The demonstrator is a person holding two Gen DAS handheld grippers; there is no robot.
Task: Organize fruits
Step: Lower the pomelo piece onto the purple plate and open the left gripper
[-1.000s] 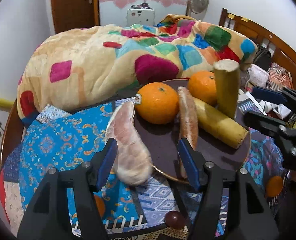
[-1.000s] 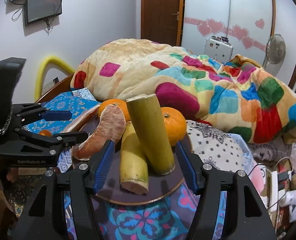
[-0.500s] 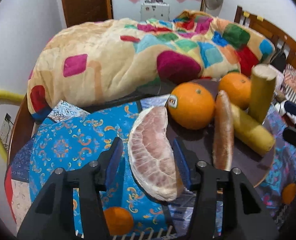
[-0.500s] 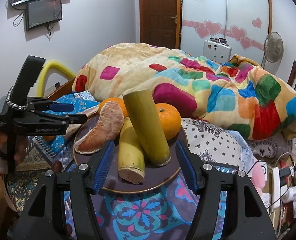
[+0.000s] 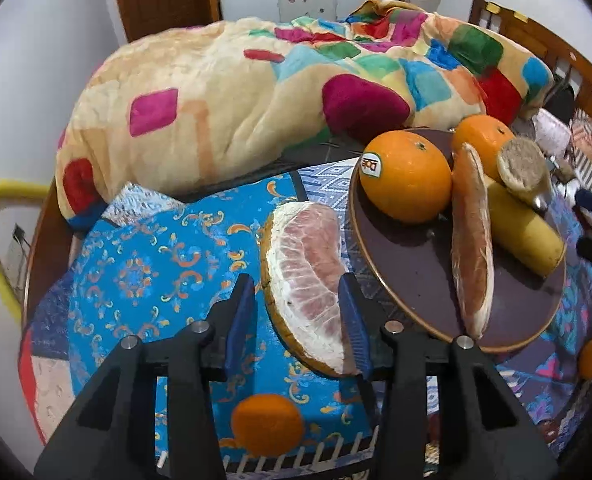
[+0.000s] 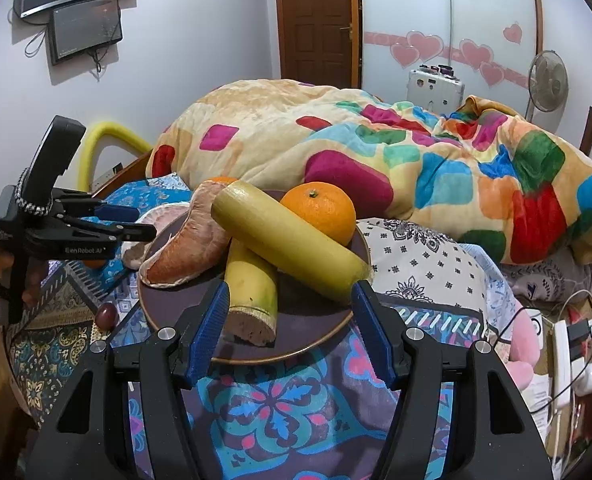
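Left wrist: left claw [image 5: 297, 318] closing around pomelo wedge [image 5: 307, 276] beside plate [image 5: 411, 280]; right claw [image 6: 292, 324] was spread, empty.

Behind the bed you have a brown door [image 6: 315, 20], with white wardrobe panels [image 6: 447, 20] carrying pink hearts to its right. A patchwork blanket [image 6: 375, 148] is heaped across the bed. Left of the door two dark screens [image 6: 84, 4] hang on the pale wall [image 6: 200, 40]; a fan [image 6: 547, 80] stands right of the wardrobe.
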